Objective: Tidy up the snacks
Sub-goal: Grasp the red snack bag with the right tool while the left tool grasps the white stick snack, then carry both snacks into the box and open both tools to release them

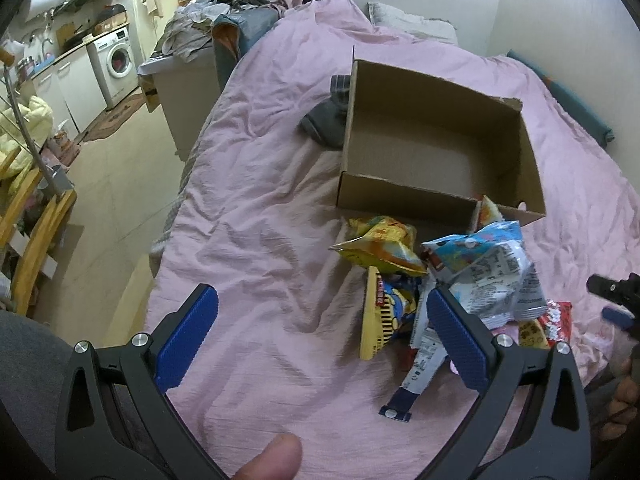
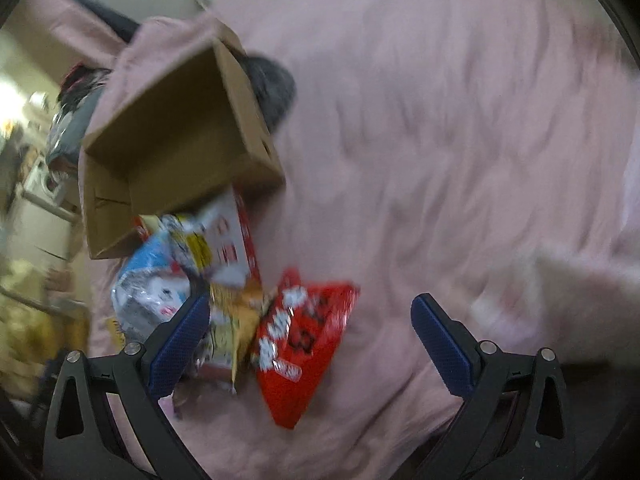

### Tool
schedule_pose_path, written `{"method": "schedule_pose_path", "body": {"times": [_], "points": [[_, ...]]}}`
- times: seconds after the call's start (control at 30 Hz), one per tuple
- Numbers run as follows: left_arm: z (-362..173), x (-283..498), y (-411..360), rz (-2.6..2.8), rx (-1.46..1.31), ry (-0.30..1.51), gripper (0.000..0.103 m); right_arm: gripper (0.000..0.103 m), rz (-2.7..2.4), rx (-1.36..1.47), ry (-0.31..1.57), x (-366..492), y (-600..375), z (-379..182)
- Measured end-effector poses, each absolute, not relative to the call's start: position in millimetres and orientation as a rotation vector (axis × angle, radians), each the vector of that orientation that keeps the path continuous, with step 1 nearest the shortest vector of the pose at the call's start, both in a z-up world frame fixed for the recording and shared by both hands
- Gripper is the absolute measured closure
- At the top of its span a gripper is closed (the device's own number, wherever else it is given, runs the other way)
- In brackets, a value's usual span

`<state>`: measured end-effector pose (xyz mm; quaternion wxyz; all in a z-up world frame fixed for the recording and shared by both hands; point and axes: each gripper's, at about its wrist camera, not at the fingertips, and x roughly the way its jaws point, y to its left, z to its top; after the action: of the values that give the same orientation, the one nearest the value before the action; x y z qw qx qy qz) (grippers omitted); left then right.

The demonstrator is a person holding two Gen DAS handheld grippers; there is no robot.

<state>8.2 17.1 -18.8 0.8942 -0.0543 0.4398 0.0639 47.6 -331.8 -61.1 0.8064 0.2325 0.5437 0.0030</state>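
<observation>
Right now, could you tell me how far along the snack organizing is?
Hardly begun. Done: nothing; the cardboard box on the pink bedspread looks empty. In hand: nothing; the left gripper and right gripper are open over the pile. Left: the yellow packet, blue-white packet, red packet and others.

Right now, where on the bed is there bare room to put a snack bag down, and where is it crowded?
Free: the floor of the cardboard box, bare as far as seen, and the pink bedcover left of the snack pile, under the open left gripper. The cover right of the red bag also looks bare. Crowded: the pile against the box's near wall, and the dark cloth beside the box.
</observation>
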Motion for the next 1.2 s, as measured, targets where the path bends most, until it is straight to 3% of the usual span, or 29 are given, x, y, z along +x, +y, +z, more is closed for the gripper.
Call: {"method": "schedule_pose_path", "body": {"times": [0.03,0.07,0.1,0.27,0.43,0.5,0.57,0.67,0.8,0.93,1.07,1.2], "points": [[-20.8,9.6,19.2,0.133,-0.112,0.924,0.000,0.005,0.024,0.553,1.210,48.1,-334.9,-73.4],[-22.6,10.4,21.0,0.137,-0.112,0.937,0.000,0.018,0.044,0.577,1.237,49.1,-334.8,-79.7],[-26.7,11.4,23.0,0.151,-0.108,0.954,0.000,0.023,0.081,0.609,1.272,50.6,-333.0,-88.0],[-45.6,16.6,24.6,0.147,-0.091,1.038,0.000,0.035,0.134,0.651,1.304,51.1,-324.2,-102.6],[-71.6,16.8,5.2,0.025,-0.056,1.157,0.002,0.053,0.160,0.630,1.340,60.7,-313.2,-112.3],[-83.1,17.2,-2.7,-0.038,-0.068,1.218,0.017,0.065,0.160,0.634,1.337,59.4,-313.8,-112.4],[-92.2,17.5,-13.9,-0.085,-0.052,1.262,0.020,0.071,0.152,0.648,1.319,57.3,-321.2,-109.1],[-95.3,16.5,-26.2,-0.128,-0.031,1.272,0.022,0.076,0.151,0.650,1.273,54.2,-328.9,-100.7],[-101.8,18.2,-43.3,-0.175,0.001,1.298,0.043,0.077,0.140,0.639,1.223,48.5,-336.8,-90.3],[-115.5,21.4,-47.9,-0.196,-0.022,1.354,0.055,0.078,0.109,0.623,1.179,43.4,-347.7,-83.9],[-121.3,24.8,-51.1,-0.193,-0.017,1.370,0.087,0.078,0.088,0.649,1.096,41.0,-361.8,-70.2],[-114.8,11.9,-52.5,-0.198,-0.010,1.335,0.090,0.078,0.118,0.674,1.025,39.9,-367.1,-57.8]]}}
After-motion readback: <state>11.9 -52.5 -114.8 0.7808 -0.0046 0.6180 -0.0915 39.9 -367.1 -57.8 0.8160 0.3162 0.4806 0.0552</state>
